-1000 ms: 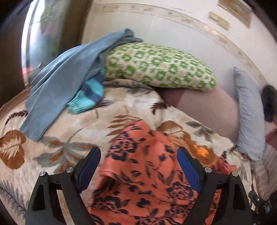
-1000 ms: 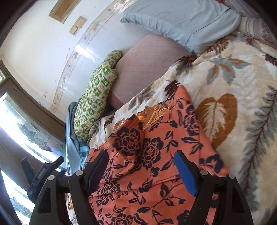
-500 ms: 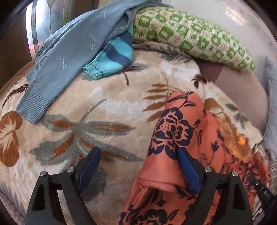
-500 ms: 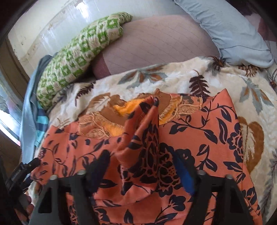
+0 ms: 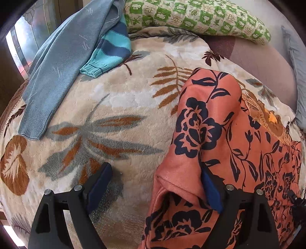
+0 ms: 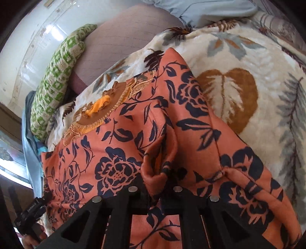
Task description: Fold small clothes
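Note:
An orange garment with dark navy flowers (image 5: 220,134) lies on the floral blanket (image 5: 118,107), its embroidered neckline (image 6: 99,113) toward the pillows. My left gripper (image 5: 155,185) is open at the garment's left sleeve edge; its right finger (image 5: 211,191) touches the sleeve fold and its left finger (image 5: 99,183) stands over bare blanket. My right gripper (image 6: 155,183) is shut on a pinched fold of the orange garment (image 6: 160,159) in the middle of the cloth.
A grey-blue sweater (image 5: 63,61) and a teal striped sleeve (image 5: 111,55) lie at the blanket's far left. A green patterned pillow (image 5: 197,17) and a light blue pillow (image 6: 206,9) lie along the wall. Blanket (image 6: 248,80) shows right of the garment.
My right gripper has closed on a fold in the middle of the garment and tilted. My left gripper has moved left and down to the sleeve edge, still open.

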Available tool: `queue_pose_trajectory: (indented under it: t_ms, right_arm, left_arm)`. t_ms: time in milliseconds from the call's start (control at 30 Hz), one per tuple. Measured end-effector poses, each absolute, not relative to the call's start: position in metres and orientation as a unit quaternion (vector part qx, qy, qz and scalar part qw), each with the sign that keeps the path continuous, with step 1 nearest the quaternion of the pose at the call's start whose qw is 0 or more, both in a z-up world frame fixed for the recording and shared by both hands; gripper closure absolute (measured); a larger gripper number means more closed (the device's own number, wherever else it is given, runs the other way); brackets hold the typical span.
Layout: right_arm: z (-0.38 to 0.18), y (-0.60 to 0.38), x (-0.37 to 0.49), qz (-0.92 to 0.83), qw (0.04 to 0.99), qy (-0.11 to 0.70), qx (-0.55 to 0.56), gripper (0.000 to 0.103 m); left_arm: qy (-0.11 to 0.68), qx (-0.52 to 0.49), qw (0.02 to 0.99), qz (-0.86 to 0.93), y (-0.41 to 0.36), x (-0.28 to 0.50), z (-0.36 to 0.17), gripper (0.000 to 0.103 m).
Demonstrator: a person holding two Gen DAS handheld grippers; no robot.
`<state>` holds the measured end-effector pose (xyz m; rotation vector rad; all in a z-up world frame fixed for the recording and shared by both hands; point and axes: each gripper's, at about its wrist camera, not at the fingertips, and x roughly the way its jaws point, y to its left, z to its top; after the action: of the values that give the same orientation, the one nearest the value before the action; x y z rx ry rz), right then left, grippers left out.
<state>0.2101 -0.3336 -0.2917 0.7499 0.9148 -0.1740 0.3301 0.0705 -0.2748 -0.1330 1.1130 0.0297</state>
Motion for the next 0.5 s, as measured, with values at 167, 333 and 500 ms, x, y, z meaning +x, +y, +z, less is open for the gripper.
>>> queue_pose_trajectory:
  t_ms: [167,333,500]
  right_arm:
    - [-0.257,-0.358,0.199,-0.093,0.832,0.390,0.385,0.088]
    - [-0.218,-0.337,0.223,-0.078,0.877,0.370,0.295,0.088]
    - [-0.240,-0.308,0.263,-0.062,0.871,0.419,0.247,0.088]
  left_arm:
    - [0.461,-0.011,0.886,0.048,0.064,0.318,-0.242,0.014]
    - [0.397,0.003,0.916,0.050,0.059,0.312,-0.221,0.014]
    - [0.449,0.070,0.888,0.067,0.041,0.330,-0.257,0.013]
